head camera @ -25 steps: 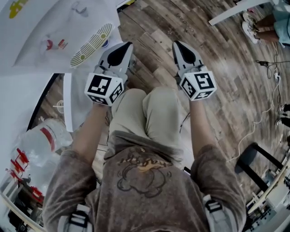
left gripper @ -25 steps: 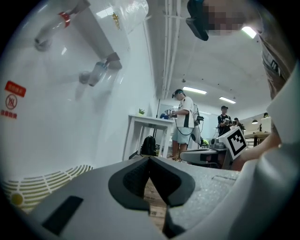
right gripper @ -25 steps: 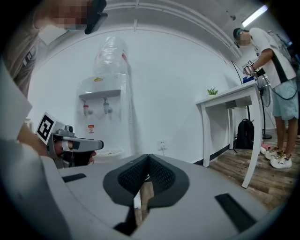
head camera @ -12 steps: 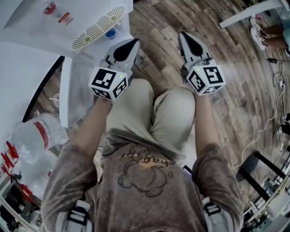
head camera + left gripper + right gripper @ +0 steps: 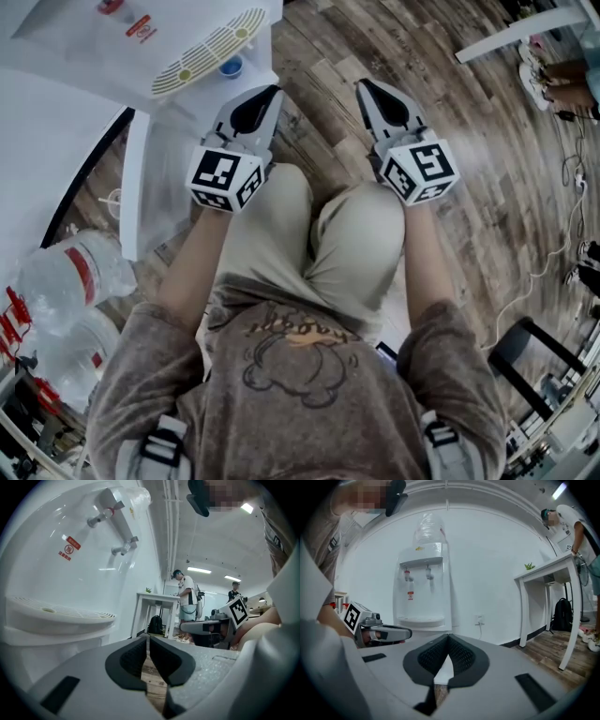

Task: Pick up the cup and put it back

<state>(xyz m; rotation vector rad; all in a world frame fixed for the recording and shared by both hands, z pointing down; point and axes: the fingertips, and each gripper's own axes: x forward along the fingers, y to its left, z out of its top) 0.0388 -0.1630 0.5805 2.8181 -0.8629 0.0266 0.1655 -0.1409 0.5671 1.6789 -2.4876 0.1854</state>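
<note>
The water dispenser [image 5: 178, 33] fills the upper left of the head view, and its slotted drip tray [image 5: 208, 52] juts toward the centre of the frame. The left gripper [image 5: 272, 91] points up the frame, its tip just beside the dispenser's lower right corner but apart from it. The right gripper [image 5: 362, 85] lies alongside it, over bare wooden floor [image 5: 450, 112]. That floor runs open across the upper middle and right, edged by a white desk [image 5: 511, 26] at the upper right. Both grippers sit just above the person's knees [image 5: 366, 216]. Large water bottles [image 5: 75, 277] crowd the lower left.

Both pairs of jaws are clenched, tips meeting, with nothing between them.

A small blue round thing [image 5: 230, 67] sits just beside the tray's edge. Whether it is the cup I cannot tell.
</note>
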